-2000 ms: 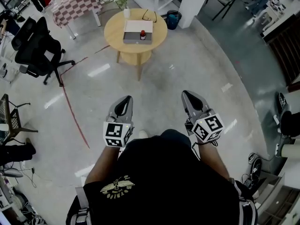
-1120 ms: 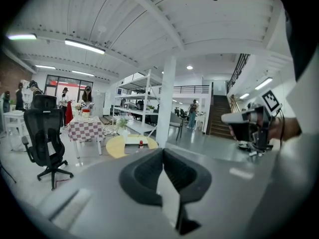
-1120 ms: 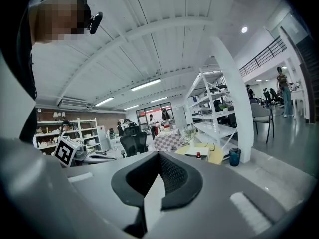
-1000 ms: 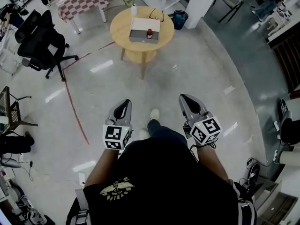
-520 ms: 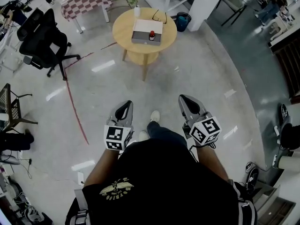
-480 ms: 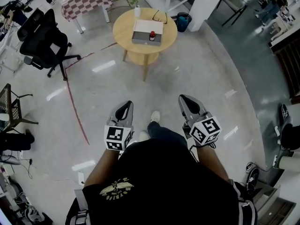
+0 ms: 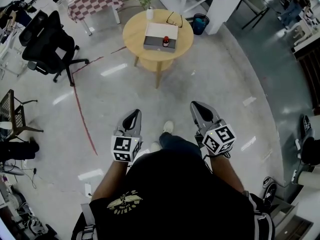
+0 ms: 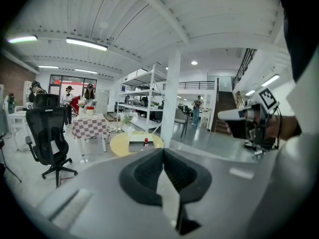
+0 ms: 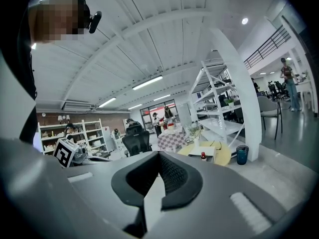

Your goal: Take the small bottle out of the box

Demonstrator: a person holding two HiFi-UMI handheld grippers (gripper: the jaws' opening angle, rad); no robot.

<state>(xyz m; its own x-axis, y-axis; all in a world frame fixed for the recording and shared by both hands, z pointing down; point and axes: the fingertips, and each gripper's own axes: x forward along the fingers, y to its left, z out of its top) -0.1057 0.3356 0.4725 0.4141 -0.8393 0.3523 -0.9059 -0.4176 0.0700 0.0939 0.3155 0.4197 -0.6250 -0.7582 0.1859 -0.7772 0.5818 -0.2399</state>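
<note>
small bottle stands in the box on the round table.

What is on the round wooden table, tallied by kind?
box: 1
bottle with a red cap: 1
glasses: 1
vase with a plant: 1
Total on the table: 4
</note>
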